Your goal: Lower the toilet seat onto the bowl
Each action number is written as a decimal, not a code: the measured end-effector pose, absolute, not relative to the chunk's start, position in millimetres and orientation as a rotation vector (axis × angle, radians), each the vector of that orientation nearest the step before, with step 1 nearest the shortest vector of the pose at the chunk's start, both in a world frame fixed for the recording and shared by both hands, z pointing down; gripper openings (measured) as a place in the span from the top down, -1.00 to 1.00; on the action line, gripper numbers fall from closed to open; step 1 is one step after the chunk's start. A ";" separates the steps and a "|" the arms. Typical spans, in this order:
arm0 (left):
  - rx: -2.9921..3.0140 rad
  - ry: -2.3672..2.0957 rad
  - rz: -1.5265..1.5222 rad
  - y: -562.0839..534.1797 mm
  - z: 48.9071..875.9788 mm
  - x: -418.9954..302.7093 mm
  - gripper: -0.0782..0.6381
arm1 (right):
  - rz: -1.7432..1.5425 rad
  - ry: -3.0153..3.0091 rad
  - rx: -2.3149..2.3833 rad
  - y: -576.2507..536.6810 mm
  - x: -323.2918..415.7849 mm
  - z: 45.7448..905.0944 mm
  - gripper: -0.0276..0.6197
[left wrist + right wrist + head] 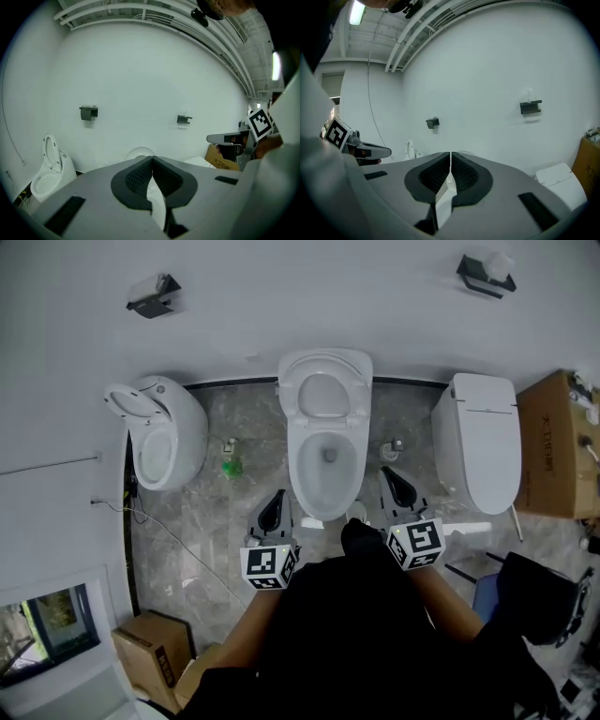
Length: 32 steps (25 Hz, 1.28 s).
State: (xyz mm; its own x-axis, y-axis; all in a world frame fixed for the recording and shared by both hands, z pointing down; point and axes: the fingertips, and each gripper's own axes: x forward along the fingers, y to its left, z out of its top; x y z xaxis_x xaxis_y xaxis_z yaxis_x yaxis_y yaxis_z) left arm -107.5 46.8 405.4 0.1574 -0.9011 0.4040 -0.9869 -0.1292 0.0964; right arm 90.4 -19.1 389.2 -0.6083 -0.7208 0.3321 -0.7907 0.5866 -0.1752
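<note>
Toilet (138,153) mostly behind left claw (152,159) (right claw (450,154) likewise; both together, empty)

white toilet seat (359,390), grey marbled floor (248,420)

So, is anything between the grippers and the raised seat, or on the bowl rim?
Nothing visible. The seat stands upright at the back of the bowl, whose rim is bare; left gripper and right gripper flank its front.
</note>
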 end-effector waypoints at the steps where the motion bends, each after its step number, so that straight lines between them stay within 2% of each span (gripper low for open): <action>1: 2.097 -1.807 0.357 39.6 408.1 -106.1 0.73 | 0.443 -2.592 1.244 -25.4 91.3 391.9 0.81; 18: 1.993 -1.811 0.281 -38.7 451.3 -110.9 0.73 | 0.401 -2.684 1.120 -165.7 79.2 417.3 0.81; 32: 2.185 -1.634 0.377 -171.9 498.3 -148.5 0.73 | 0.366 -2.502 1.098 -232.1 32.1 469.6 0.81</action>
State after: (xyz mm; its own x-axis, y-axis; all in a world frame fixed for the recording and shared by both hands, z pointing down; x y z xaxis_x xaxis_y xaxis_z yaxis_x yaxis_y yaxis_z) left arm -148.5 -171.9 498.3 0.2862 -0.8549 0.4327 -0.9581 -0.2483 0.1431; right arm 32.1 -232.1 469.6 -0.6213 -0.6469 0.4422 -0.7465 0.6602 -0.0829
